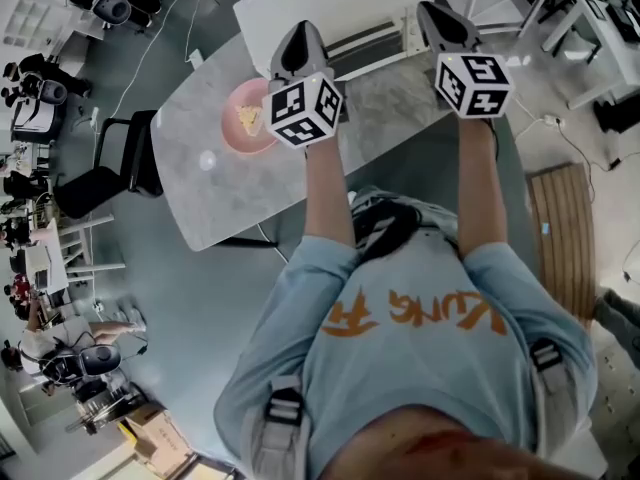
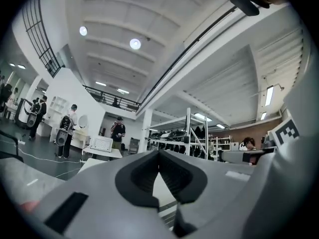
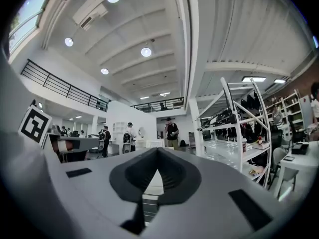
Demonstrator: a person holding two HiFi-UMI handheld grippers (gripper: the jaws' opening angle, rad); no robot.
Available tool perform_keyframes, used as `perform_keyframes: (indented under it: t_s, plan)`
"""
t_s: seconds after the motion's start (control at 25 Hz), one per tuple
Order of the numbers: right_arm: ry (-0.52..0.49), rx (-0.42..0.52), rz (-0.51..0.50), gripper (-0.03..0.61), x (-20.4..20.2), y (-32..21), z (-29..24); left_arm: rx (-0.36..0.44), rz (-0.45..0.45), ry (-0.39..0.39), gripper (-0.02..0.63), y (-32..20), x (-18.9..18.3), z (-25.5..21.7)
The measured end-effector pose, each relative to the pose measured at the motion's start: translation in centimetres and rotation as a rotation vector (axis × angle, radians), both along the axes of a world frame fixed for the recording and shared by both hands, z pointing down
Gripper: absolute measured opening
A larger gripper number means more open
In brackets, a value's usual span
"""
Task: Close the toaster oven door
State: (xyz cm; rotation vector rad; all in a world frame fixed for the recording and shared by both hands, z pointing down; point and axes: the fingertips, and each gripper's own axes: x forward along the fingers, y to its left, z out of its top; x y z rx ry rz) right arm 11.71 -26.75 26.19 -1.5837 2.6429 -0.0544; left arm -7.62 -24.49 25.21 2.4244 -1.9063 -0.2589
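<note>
Toaster oven (image 1: 325,3): white, at the far edge of the grey tabletop (image 1: 220,193), beyond both grippers; we cannot tell how its door stands. Left hand-held gripper (image 2: 159,154): held up near the oven, jaws pressed together with nothing between them. Right hand-held gripper (image 3: 157,152): level with the left and apart from it, jaws also pressed together and empty. Plate (image 1: 232,136): pink, carrying a yellow morsel (image 1: 248,118), on the tabletop just left of the left gripper. Chair (image 1: 105,168): black, at the tabletop's left end. Rack (image 3: 234,133): white, which we see in the right gripper view.
</note>
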Motion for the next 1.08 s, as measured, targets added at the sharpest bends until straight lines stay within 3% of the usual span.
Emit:
perform_keyframes:
  t_s: [0.32,0.76,1.08]
  plan:
    - [0.011,0.017,0.056,-0.004,1.2,0.4,-0.2,-0.016,0.015,-0.069,0.002,-0.6,1.7,0.3]
    - [-0.003,0.032,0.070,-0.003,3.0,0.3,-0.5,-0.008,0.035,-0.082,0.002,-1.1,3.5,0.8]
    - [-0.002,0.040,0.064,-0.003,2.9,0.2,-0.7,-0.004,0.002,-0.076,0.002,-1.2,2.2,0.8]
